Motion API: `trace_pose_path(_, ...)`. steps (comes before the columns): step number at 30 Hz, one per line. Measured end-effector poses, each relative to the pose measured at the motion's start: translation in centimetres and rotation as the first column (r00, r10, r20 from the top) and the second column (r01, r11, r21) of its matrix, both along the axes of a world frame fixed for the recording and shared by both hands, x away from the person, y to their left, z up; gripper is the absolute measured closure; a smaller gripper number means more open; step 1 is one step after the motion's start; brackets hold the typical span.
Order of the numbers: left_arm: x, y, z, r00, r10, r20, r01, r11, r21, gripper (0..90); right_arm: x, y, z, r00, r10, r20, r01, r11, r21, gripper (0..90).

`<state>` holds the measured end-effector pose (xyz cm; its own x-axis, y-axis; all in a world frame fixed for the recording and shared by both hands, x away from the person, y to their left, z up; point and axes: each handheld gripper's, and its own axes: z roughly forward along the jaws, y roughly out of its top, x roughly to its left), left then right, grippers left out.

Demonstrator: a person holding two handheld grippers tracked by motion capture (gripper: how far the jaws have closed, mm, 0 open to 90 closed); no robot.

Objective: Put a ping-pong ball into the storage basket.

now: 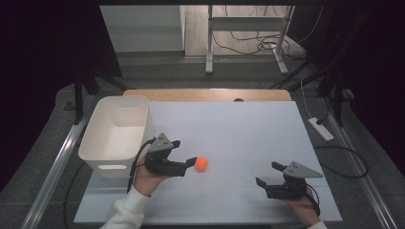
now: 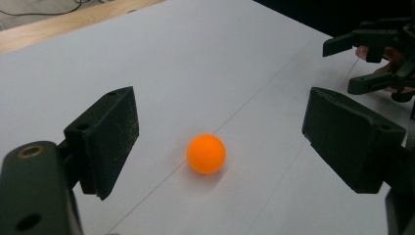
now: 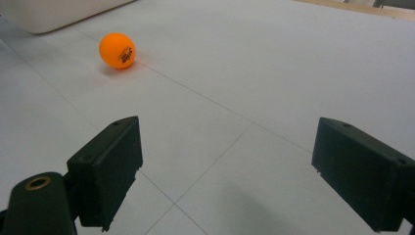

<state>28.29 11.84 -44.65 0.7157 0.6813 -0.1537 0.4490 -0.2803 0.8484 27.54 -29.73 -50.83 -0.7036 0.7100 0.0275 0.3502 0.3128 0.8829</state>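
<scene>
The orange ball [image 1: 201, 163] lay on the white sheet of the bench [image 1: 239, 129], a little left of centre in the high view, just beside the tips of the left gripper [image 1: 185, 153] and well apart from the right gripper [image 1: 268, 174] at the lower right. In the left gripper view the ball [image 2: 206, 153] sat at mid-frame between the two black jaws but ahead of them, touching neither; those jaws stood wide apart and held nothing. In the right gripper view the ball [image 3: 117, 50] was far off at the upper left, and that gripper's jaws were likewise spread and empty. It looked like a hollow plastic table-tennis ball, so it would likely be very light, stiff but thin-walled, smooth and quick to roll or squirt away if nudged off-centre; a hard squeeze could dent it. The safest hold would probably be across its widest girth, pads level with its middle, closed gently. Being round, it had no long axis and pointed nowhere; only the small dark print on its side, facing the right gripper's camera, marked a direction. The white bin [image 1: 114, 136] stood at the left, just behind the left gripper.
</scene>
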Motion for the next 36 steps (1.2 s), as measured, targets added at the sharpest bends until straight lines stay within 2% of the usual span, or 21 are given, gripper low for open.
trace_pose_path(11, 0.5, -0.7, -1.0, 0.9994, -0.011, -0.034, 0.012, 0.9997, 0.023, 14.5, 0.0, 0.0, 0.0, 1.0, -0.002, 0.0, 0.002, 1.0, -0.006, 11.4)
trace_pose_path(22, 1.1, -1.9, -2.2, 0.9971, -0.032, -0.069, 0.037, 0.9973, 0.064, 14.5, 0.0, 0.0, 0.0, 1.0, -0.002, 0.002, 0.002, 1.0, -0.003, 11.5)
trace_pose_path(36, 2.2, -3.5, -4.4, 0.9917, -0.041, -0.122, 0.057, 0.9894, 0.133, 14.2, 0.0, 0.0, -0.1, 0.9999, -0.007, -0.008, 0.007, 1.0, -0.015, 11.7)
